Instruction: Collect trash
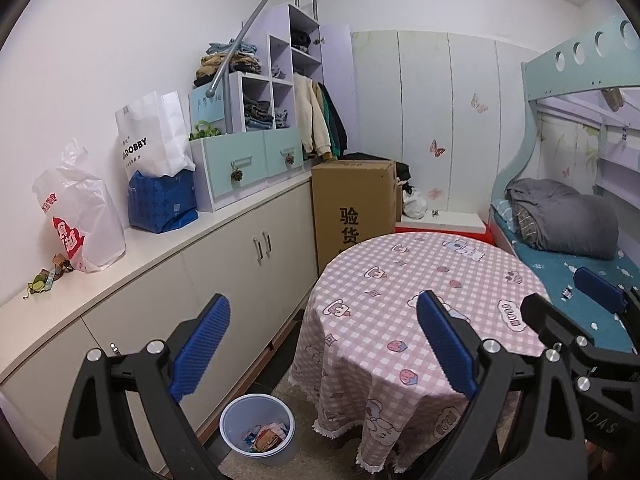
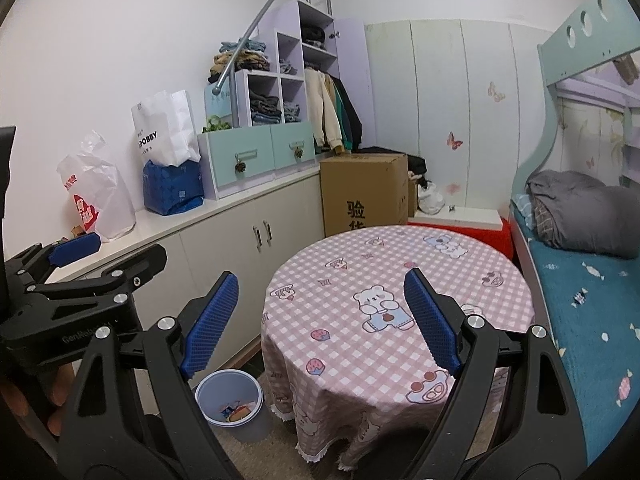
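Observation:
A pale blue trash bin (image 1: 256, 428) (image 2: 230, 404) stands on the floor between the cabinet and the round table, with wrappers lying in it. Small scraps (image 1: 44, 280) lie at the near end of the white counter. My left gripper (image 1: 324, 344) is open and empty, pointing between the cabinet and the table, above the bin. My right gripper (image 2: 322, 320) is open and empty over the table's near side. Each gripper shows in the other's view: the right gripper (image 1: 554, 288) at the right edge, the left gripper (image 2: 128, 248) at the left, held by a hand (image 2: 52, 400).
The round table (image 1: 400, 280) wears a pink checked cloth. A long white cabinet (image 1: 224, 264) carries a plastic bag (image 1: 80, 220), a paper bag (image 1: 156, 136) and a shelf unit (image 1: 256, 120). A cardboard box (image 1: 352, 204) stands behind the table. A bunk bed (image 2: 592, 288) fills the right.

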Demonstrator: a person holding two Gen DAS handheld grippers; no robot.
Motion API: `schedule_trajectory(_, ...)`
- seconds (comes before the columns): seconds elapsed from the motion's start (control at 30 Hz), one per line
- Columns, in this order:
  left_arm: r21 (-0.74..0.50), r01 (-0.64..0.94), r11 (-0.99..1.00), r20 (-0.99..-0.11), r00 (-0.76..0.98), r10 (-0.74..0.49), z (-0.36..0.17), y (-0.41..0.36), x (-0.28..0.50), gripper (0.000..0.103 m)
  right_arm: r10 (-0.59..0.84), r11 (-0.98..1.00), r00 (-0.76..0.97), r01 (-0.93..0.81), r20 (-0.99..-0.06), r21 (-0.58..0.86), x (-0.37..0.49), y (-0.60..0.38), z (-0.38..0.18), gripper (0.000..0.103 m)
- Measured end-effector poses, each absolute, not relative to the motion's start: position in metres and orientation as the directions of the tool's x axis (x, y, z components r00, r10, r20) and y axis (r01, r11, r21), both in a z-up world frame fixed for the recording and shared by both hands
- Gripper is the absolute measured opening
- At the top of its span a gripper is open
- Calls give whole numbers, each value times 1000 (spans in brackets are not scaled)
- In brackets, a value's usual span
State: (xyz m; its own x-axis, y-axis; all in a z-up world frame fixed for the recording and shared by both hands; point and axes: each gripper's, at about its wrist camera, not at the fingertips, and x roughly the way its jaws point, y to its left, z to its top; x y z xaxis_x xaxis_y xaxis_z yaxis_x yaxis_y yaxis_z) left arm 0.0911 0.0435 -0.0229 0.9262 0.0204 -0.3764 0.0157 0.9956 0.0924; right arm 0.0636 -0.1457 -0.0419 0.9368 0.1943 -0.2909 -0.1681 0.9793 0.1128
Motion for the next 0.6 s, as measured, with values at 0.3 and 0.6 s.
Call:
schedule_trajectory(0.3,138,-3,990,-437,897,64,-41,27,143,93,208,973,914,-158,-350,166,118,-161,-68,84)
schedule_trajectory(0.6,183,41,982,-542,838,66,-75,-16,207,93,175,975,874,-89,-454,205,177,-198,-107,84)
